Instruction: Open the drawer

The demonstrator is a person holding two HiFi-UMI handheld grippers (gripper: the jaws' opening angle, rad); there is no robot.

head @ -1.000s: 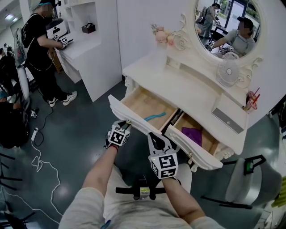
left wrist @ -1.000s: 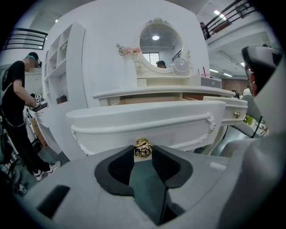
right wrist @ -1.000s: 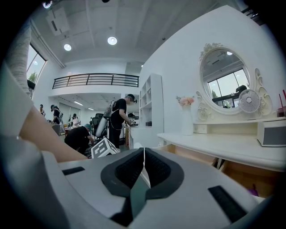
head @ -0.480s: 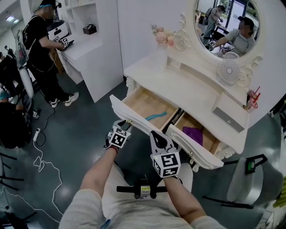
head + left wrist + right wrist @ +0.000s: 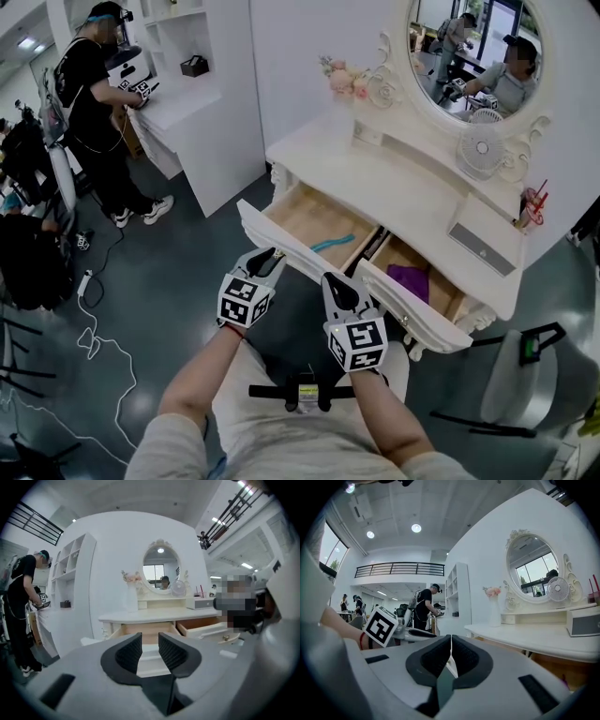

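Jaws of the left gripper [image 5: 150, 641] apart and closing, with nothing between the ribbed pads; beyond the gap, the pale front of the left drawer [image 5: 281, 242]. Jaws of the right gripper [image 5: 450, 646] together, pad against pad, with nothing visibly gripped. In the head view, both grippers side by side in front of the white dressing table [image 5: 394, 192], the left one tipped up towards the front edge of the left drawer, contact with it impossible to tell; the right one just beside it, aimed at the place between the two drawers. Left drawer pulled well out, bare wooden bottom exposed, a turquoise object [image 5: 328, 244] lying inside near its right wall. Right drawer [image 5: 412, 319] also pulled out, a purple cloth [image 5: 405, 279] inside. On the tabletop, an oval mirror [image 5: 469, 56], a small white fan [image 5: 481, 145] and pink flowers [image 5: 342, 77]. Further left, well apart from the table, a standing person [image 5: 98, 103] in dark clothes at a white shelf unit [image 5: 197, 112].
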